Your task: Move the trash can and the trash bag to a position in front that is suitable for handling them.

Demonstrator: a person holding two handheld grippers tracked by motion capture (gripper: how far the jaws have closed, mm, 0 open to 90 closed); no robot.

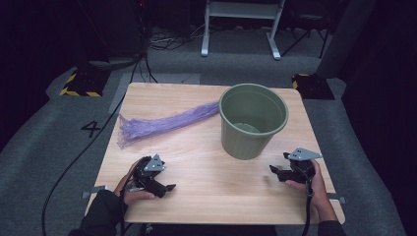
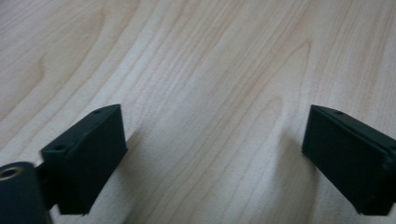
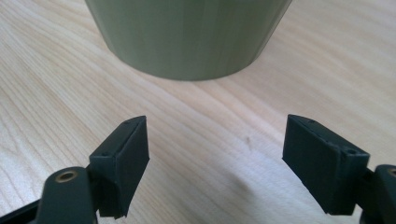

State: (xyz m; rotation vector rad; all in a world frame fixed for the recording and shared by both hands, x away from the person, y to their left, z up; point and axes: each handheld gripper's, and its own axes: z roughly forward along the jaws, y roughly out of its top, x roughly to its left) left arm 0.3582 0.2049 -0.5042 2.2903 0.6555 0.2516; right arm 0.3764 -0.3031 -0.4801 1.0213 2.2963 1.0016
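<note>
A green plastic bin (image 1: 252, 120) stands upright on the wooden table (image 1: 211, 172), right of centre. A crumpled purple plastic bag (image 1: 162, 122) lies stretched out to its left, one end touching the bin's rim. My left gripper (image 1: 167, 188) rests near the table's front left, open, with bare wood between its jaws (image 2: 215, 140). My right gripper (image 1: 273, 170) rests at the front right, open, pointing at the bin's base (image 3: 187, 37) with nothing between its jaws.
The table stands on grey carpet. Yellow-and-black striped blocks (image 1: 81, 83) sit on the floor beyond the far corners. A white frame's legs (image 1: 241, 29) and cables (image 1: 74, 162) lie behind and to the left.
</note>
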